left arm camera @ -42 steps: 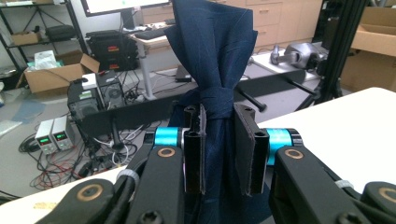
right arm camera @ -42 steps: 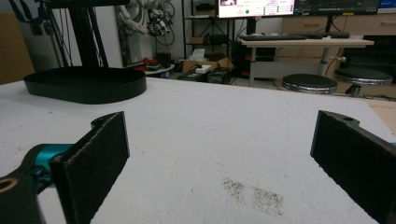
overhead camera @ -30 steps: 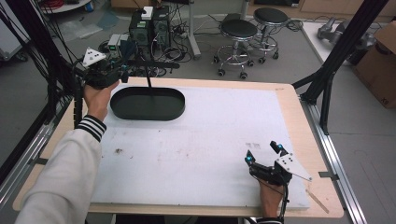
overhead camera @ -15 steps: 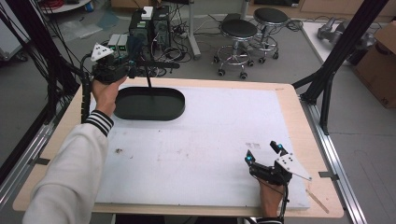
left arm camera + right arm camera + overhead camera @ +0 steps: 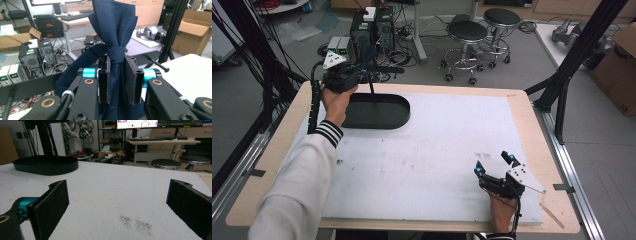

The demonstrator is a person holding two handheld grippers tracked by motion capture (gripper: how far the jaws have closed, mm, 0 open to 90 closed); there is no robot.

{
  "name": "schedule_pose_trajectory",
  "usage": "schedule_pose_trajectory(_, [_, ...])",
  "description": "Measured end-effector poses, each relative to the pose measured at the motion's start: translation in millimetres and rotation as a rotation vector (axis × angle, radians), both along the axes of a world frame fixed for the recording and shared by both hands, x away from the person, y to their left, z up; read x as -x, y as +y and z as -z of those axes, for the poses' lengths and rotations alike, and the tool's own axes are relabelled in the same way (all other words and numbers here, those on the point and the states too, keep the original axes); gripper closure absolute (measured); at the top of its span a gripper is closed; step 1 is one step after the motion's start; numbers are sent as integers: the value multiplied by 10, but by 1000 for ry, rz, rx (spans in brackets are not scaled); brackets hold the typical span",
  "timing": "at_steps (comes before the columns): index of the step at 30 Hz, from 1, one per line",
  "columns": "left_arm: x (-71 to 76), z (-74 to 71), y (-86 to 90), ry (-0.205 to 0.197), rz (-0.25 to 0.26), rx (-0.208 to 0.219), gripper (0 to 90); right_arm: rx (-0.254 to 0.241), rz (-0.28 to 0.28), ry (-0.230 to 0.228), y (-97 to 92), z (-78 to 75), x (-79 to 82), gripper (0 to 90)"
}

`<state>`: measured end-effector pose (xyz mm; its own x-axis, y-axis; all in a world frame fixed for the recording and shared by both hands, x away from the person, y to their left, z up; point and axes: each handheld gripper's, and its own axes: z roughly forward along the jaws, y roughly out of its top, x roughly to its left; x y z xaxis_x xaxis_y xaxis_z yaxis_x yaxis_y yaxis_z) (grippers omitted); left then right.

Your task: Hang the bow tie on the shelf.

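In the left gripper view, a dark blue cloth (image 5: 117, 45) is seen clamped between the two black pads (image 5: 104, 80) of the left gripper (image 5: 117, 81); the fabric is bunched into a knot-like waist just above the pads and fans upward into folded points, while more of it hangs below the jaws. In the high view that cloth is barely made out: the left gripper (image 5: 362, 75) is seen at the far left edge of the table (image 5: 522, 100), held in the left hand (image 5: 337, 100) above the rim of a black oval tray (image 5: 377, 111), with a thin black post (image 5: 372, 87) rising from the tray just beside it. The right gripper view shows what the high view cannot: the jaws of the right gripper (image 5: 117, 202) stand wide apart with nothing between them, a white mat (image 5: 112, 187) lies beneath them with a dark speckled smudge (image 5: 135, 223) on it, and the tray (image 5: 46, 165) is seen far off across the mat. In the high view the right gripper (image 5: 493, 165) rests near the table's front right corner, well apart from the tray. Compared with the frame of a second ago, the left gripper has been carried rightward along the far edge towards the post, while the right gripper has been kept where it was. Counted in the high view: two grippers, one tray, one post, one mat and two round stools (image 5: 467, 32) beyond the table; one cloth is counted in the left gripper view.
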<state>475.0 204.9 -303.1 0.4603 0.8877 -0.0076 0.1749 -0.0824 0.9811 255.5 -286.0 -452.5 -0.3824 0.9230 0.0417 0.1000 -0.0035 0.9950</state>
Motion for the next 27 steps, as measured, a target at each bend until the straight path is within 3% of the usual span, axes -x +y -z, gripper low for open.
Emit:
schedule_pose_trajectory(2, [-3,47,8,8,-5,22,749,0,0,0,0,0,0,33])
schedule_pose_trajectory(10, [2,180,22,35,3,21,749,0,3,-3,-2,1,1,33])
schedule_pose_trajectory(14, [13,208,-3,37,5,-14,748,-1,3,-2,0,0,1,33])
schedule_pose_trajectory(27, [26,383,13,80,0,-38,748,1,3,-5,1,1,4,33])
